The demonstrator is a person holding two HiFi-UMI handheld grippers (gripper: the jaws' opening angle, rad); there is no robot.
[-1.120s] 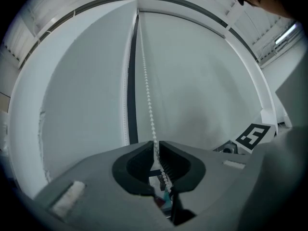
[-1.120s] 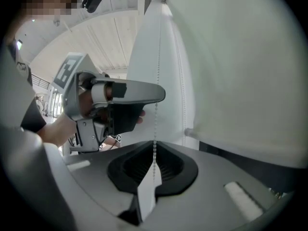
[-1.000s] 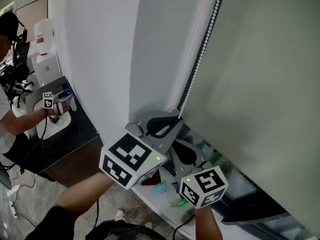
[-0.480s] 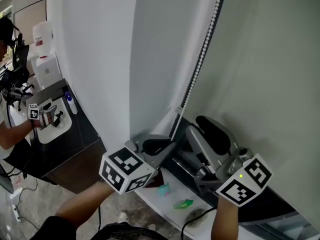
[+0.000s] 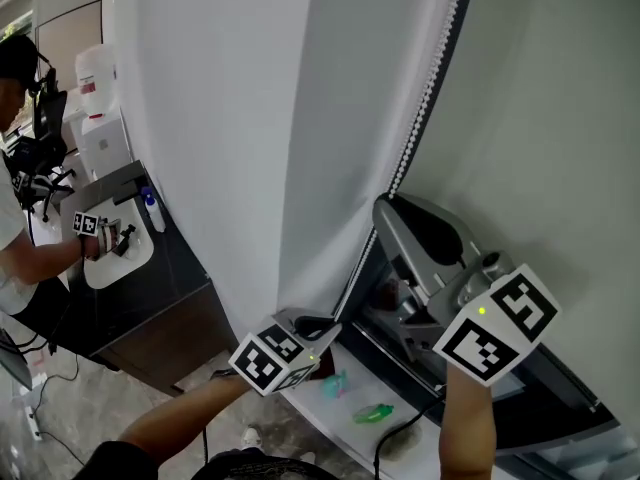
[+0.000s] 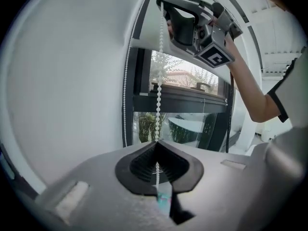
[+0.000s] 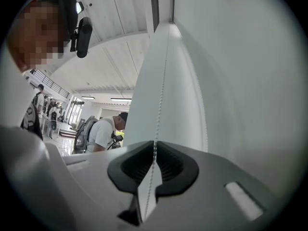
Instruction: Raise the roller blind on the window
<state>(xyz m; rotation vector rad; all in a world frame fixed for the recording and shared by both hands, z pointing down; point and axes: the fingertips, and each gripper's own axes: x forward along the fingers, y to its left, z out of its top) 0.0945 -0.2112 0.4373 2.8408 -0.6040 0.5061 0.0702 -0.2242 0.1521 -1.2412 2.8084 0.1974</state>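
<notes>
The white roller blind (image 5: 540,118) hangs over the window at the right. Its white bead chain (image 5: 425,98) runs down along the blind's left edge. My right gripper (image 5: 385,203) is the upper one; its jaws are closing, with the chain pinched between the pads (image 7: 154,143). Lower down, my left gripper (image 5: 335,323) is shut on the same chain. In the left gripper view the chain (image 6: 159,95) rises taut from the left gripper (image 6: 157,143) to the right gripper (image 6: 163,4) overhead. Below the blind, glass shows trees outside.
A white wall column (image 5: 220,118) stands left of the chain. The windowsill (image 5: 330,413) below carries small green items (image 5: 368,409). At the far left a person (image 5: 15,238) works at a dark counter (image 5: 150,278). The dark window frame (image 6: 178,97) crosses behind the chain.
My right gripper came off its low spot beside the left one, swung out open, and now sits higher on the chain. My left gripper has moved down with the chain.
</notes>
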